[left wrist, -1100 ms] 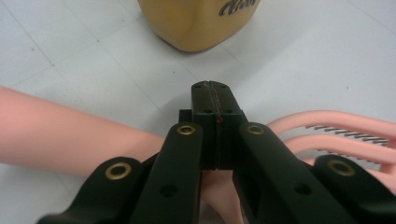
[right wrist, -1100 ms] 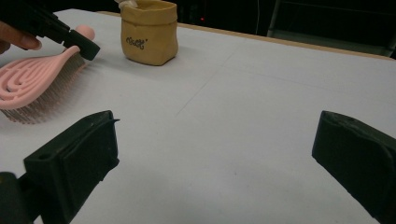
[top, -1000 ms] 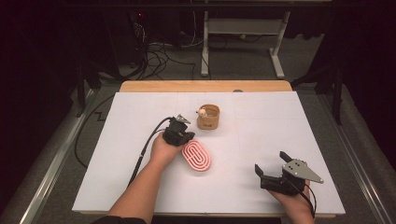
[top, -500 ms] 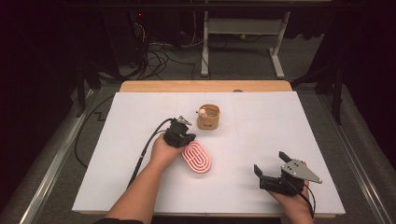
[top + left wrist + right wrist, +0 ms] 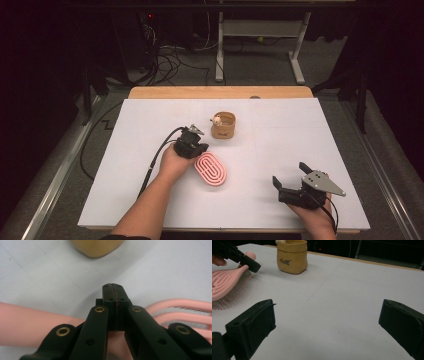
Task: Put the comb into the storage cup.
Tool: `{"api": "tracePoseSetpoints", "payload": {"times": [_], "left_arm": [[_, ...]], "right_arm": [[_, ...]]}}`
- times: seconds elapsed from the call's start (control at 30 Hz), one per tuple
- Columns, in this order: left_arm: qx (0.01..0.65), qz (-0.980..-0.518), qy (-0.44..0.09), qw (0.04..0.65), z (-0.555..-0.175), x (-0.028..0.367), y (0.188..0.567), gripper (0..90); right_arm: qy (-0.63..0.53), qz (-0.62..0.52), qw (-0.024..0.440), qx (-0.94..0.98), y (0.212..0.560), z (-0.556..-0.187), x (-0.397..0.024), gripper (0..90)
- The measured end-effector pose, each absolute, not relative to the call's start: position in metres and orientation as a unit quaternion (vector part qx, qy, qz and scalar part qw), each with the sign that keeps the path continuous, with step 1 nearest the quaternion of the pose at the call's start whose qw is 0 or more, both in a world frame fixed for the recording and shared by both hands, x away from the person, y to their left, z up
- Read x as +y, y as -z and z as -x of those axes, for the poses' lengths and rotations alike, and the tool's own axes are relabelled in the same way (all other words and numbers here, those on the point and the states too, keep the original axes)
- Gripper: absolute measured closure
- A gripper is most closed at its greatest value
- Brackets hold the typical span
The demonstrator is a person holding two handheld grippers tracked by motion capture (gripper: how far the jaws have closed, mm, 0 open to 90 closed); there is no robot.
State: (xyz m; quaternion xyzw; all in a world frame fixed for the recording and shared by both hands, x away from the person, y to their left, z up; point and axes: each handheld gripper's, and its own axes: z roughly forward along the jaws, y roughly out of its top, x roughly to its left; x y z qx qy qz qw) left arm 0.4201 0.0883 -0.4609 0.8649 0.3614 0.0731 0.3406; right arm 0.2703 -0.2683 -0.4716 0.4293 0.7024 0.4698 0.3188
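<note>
On the white table point(image 5: 150, 200) lie one pink brush point(image 5: 210, 169) and one tan pouch point(image 5: 223, 126); left gripper point(image 5: 196, 136) fingers pressed together, right gripper point(image 5: 290, 176) fingers spread.

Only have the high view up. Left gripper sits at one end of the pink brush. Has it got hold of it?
Observer: No. In the left gripper view the left gripper has its fingers pressed flat together with nothing between them. The pink brush lies off to one side of them.
Operator: Which way up is the brush?
Observer: Bristles down on the table, going by the right gripper view.
Operator: Any marking on the tan pouch?
Observer: Yes, the tan pouch has a short line of dark script on the side that faces the right gripper. It is too small to read.
</note>
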Motion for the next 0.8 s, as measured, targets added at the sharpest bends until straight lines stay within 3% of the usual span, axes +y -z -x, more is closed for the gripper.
{"api": "tracePoseSetpoints", "payload": {"times": [0.37, 0.8], "left_arm": [[0.327, -0.868, -0.06, 0.369, -0.398, 0.063, 0.447, 90.0], [0.272, -0.897, -0.049, 0.344, -0.37, 0.034, 0.447, 90.0]], "right_arm": [[-0.471, -0.429, 0.316, 0.703, 0.472, -0.271, -0.266, 1.4], [-0.472, -0.429, 0.315, 0.703, 0.472, -0.271, -0.265, 1.6]]}}
